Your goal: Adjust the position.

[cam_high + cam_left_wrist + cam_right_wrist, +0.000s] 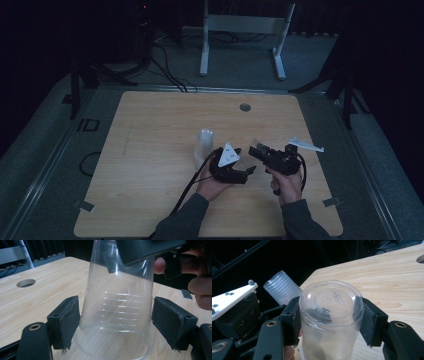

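**Two grippers meet on an upturned clear plastic cup**

At the near middle of the light wooden table (pixel 150 130), a person's two hands bring their grippers together. The right gripper (pixel 331 315) pinches the clear plastic cup (pixel 329 322) just under its closed base, one black pad pressed to each side of the wall; the base faces the camera with moulded lettering on it. The cup is upside down: in the left gripper view its wide rim (pixel 112 350) sits low, at or just above the tabletop, and its wall narrows upward to where the right gripper's dark body covers the top.

The left gripper (pixel 113 320) is spread, its two pads standing on either side of the cup's lower wall. The left pad is at or touching the wall; the right pad stands just off it.

In the high view the left gripper (pixel 248 171) points right, the right gripper (pixel 255 150) points left, and their tips come close together, with a hand under each.

A second stack of ribbed clear cups (pixel 203 145) lies on the table just beyond the left gripper, its closed end pointing away from the person. A round cable hole (pixel 245 107) sits near the far edge of the table.
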{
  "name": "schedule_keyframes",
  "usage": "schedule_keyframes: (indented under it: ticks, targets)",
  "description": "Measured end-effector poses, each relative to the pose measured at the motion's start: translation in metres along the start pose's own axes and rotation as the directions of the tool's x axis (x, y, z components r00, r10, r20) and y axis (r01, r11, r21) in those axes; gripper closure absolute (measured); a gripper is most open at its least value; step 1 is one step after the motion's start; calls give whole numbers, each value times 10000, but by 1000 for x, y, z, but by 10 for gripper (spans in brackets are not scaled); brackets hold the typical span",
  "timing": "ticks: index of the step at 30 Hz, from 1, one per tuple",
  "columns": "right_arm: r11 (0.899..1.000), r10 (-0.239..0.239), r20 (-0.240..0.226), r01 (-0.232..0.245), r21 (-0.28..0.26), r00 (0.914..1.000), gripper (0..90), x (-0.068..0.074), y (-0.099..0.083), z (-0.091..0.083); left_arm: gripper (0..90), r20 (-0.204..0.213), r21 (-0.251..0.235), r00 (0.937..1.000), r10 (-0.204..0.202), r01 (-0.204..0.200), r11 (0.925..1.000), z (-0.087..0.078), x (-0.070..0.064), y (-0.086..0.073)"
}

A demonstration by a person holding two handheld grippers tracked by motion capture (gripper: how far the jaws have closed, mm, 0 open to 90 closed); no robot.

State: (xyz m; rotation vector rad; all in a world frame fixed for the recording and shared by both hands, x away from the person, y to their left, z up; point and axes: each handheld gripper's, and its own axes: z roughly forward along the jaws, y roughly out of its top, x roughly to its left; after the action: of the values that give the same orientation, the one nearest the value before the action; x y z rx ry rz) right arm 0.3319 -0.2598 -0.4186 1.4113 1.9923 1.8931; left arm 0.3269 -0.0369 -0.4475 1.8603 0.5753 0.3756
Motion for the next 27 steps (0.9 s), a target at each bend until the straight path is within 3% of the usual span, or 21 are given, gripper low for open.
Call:
schedule_keyframes:
  ticks: [14, 27]
  targets:
    - [9982, 581, -307, -585, -128, 9978, 426, -6, -1, -2, 231, 50, -187, 9998, -176, 177, 9997, 3, -2, -2]
    - [9921, 1199, -806, -1223, -264, 9895, 430, -11, -2, -3, 208, 86, -309, 9993, -359, 362, 9989, 4, 0, -4]
